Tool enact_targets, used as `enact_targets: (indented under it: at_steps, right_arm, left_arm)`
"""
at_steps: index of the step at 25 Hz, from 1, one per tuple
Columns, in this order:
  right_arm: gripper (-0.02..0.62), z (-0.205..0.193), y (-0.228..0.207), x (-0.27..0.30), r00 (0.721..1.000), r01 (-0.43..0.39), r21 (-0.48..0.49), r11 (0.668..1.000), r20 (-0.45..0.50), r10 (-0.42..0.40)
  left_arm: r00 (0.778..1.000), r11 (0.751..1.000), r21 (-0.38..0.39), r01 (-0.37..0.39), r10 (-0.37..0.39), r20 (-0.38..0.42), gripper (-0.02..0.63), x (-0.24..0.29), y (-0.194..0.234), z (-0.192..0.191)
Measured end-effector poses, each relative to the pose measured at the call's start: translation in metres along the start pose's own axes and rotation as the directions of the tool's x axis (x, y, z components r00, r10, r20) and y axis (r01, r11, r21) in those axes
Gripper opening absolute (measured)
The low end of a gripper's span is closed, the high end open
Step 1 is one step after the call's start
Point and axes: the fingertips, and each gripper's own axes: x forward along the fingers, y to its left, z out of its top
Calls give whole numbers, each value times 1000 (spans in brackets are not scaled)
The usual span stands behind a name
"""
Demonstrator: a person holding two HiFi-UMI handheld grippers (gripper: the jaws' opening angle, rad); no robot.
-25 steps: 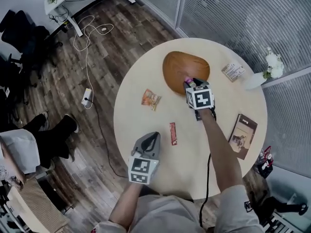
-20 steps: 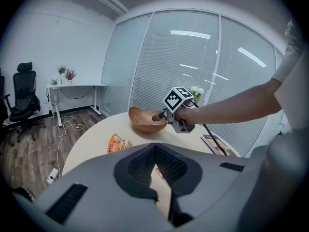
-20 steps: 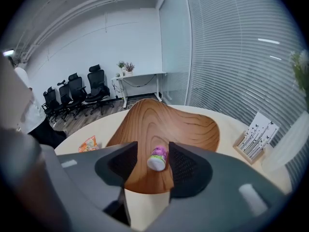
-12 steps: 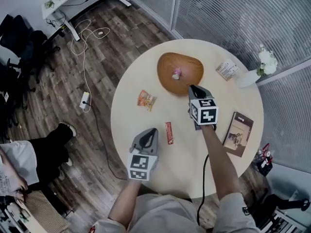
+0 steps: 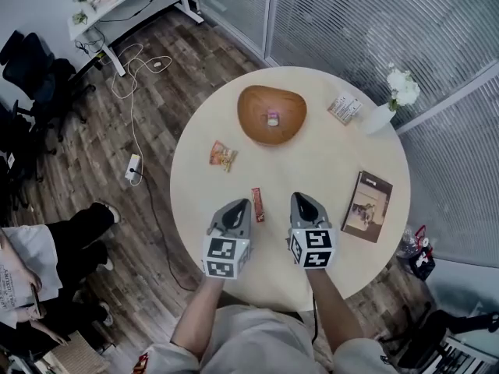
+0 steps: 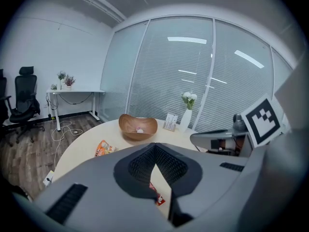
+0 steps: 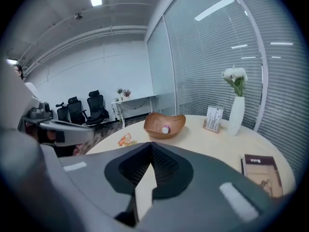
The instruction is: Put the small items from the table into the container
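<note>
**Both claws shut and empty; small items remain on the bench**

On the round bench (image 5: 327,162), starting from the left, an orange snack packet (image 5: 222,156) lies alone, well apart from both claws. Next is the left claw (image 5: 241,204), at the near side. Its jaws are pressed together and nothing is between them. Just to the right of its tip lies a thin red bar (image 5: 257,204). At the far side stands the wooden bowl (image 5: 253,107), and one small pink and white item (image 5: 273,118) is already inside it. The right claw (image 5: 299,198) is beside the left one, its jaws also together and holding nothing. At the far right are a small pale packet (image 5: 344,109) and a white vase (image 5: 380,118) with flowers. Nearer on that side lies a book (image 5: 368,206).

I think the red bar is the next thing to take. It is flat and low, so a claw that comes down too narrow or too steep would only push it along the bench. The orange packet looks soft, and a weak pinch on a corner could drop it before it reaches the bowl. The pale packet lies close to the vase, so a careless reach there could knock the vase over.
</note>
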Motion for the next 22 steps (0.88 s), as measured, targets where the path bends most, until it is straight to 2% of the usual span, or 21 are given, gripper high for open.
enact_targets:
  at_steps: [6,13,17,22]
  right_arm:
    - [2,-47,22,-28,998,-29,34,999,-49,31]
    - [2,-46,41,-39,997,-65,-2,998,-44,65]
    - [2,-46,50,-35,996,-77,-12,997,-44,77]
    - [3,-74,61,-12,988,-102,-29,994,-120,98]
  left_arm:
    - [1000,1000,-20,-12,12,2,5,-11,-18,-18]
    - [999,999,-32,-16,17,31,5,-29,-25,-19]
    - [998,999,-21,-44,45,45,5,-35,-16,-21]
    - [996,996,-6,-86,86,28,5,-44,0,-26]
